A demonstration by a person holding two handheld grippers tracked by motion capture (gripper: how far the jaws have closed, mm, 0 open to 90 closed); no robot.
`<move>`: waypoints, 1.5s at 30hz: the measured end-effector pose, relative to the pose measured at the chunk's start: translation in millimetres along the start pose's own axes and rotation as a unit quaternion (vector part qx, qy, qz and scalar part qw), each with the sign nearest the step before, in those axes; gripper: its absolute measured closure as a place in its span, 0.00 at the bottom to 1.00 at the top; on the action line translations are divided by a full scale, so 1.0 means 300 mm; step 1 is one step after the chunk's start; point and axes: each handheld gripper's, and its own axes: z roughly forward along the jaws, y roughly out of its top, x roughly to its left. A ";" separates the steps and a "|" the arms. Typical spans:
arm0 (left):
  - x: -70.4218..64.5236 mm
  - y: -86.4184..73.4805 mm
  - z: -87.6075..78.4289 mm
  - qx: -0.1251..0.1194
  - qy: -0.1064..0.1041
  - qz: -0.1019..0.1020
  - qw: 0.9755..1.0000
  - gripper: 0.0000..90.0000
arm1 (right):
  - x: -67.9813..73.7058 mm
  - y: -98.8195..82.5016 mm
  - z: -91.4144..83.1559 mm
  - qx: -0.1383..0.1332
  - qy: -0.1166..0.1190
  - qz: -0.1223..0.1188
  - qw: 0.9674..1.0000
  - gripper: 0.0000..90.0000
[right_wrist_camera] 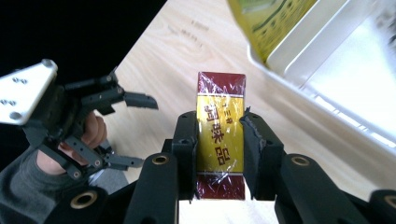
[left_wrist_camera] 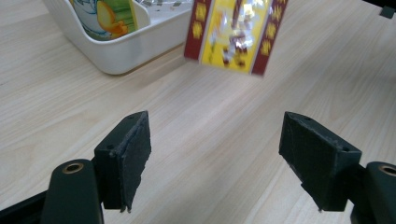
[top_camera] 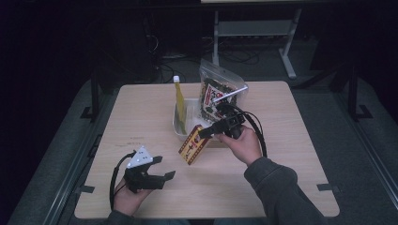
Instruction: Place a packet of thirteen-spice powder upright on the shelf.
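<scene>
Right tongs (right_wrist_camera: 219, 154) clamp the red-and-yellow packet (right_wrist_camera: 220, 140) mid-frame, lifted beside the white tray (top_camera: 180, 129). Left tongs (left_wrist_camera: 215, 158) gape empty at lower left. That glossy wrap looks slippery; a tilt could drop it onto the surface (top_camera: 281, 140).

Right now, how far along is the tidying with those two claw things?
Done: a yellow pouch and a zip bag of snacks already stand in the white bin. In hand: the right gripper clamps a red-and-yellow packet beside the bin. Left: placing it. The left gripper waits open.
</scene>
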 end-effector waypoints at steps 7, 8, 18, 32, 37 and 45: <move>0.007 -0.005 0.003 0.006 0.005 -0.002 1.000 0.27 | 0.011 0.046 -0.035 -0.013 -0.028 -0.001 1.000 0.76; 0.008 -0.005 0.004 0.004 0.006 -0.003 1.000 0.27 | 0.012 0.053 -0.038 -0.014 -0.031 -0.002 0.999 0.76; 0.024 -0.008 0.002 0.000 0.013 -0.009 1.000 0.27 | 0.015 0.126 -0.072 -0.020 -0.078 0.001 0.997 0.76; 0.043 -0.018 0.004 0.003 0.011 -0.016 1.000 0.26 | -0.005 0.199 -0.042 -0.062 -0.125 0.030 0.990 0.76; 0.061 -0.030 -0.009 0.001 0.014 -0.030 0.999 0.26 | -0.026 0.226 -0.022 -0.076 -0.143 0.060 0.985 0.76; 0.072 -0.038 -0.018 0.002 0.023 -0.032 0.999 0.26 | -0.023 0.266 0.014 -0.078 -0.171 0.076 0.979 0.76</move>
